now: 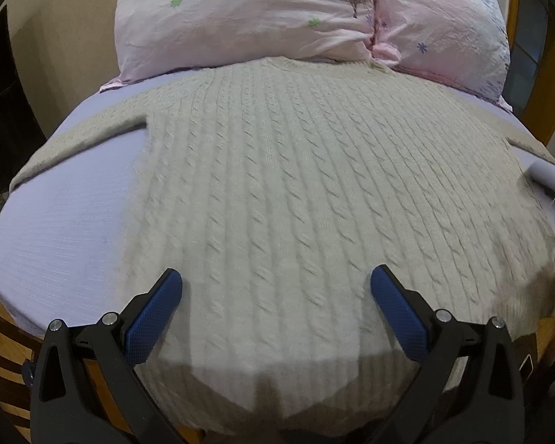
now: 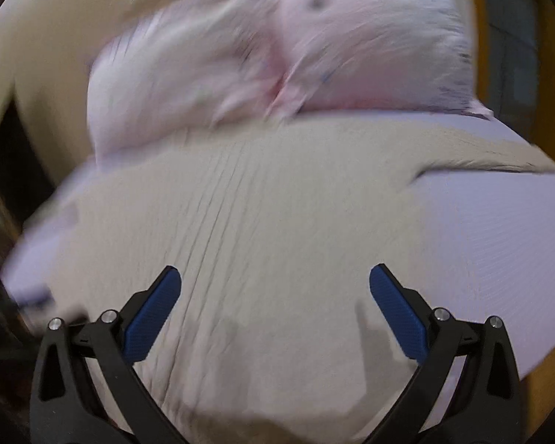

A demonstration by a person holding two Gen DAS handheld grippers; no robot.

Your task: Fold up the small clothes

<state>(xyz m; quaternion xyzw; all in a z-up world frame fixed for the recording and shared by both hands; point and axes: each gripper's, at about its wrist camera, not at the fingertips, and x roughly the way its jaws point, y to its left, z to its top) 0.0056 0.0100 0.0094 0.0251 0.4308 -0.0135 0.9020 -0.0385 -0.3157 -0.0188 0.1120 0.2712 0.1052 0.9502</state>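
Observation:
A cream cable-knit sweater [image 1: 277,185] lies spread flat on a lilac bed sheet [image 1: 63,229], its sleeves stretched out to the left and right. My left gripper [image 1: 276,281] is open and empty, hovering above the sweater's near hem. The sweater also shows in the right wrist view [image 2: 240,229], blurred by motion. My right gripper [image 2: 275,281] is open and empty above the sweater's lower part, with its right sleeve [image 2: 481,151] running off to the right.
A pink floral pillow [image 1: 307,18] lies at the far end of the bed, touching the sweater's collar; it also shows in the right wrist view [image 2: 277,48]. The wooden bed frame [image 1: 3,366] shows at the near edge and at the far right.

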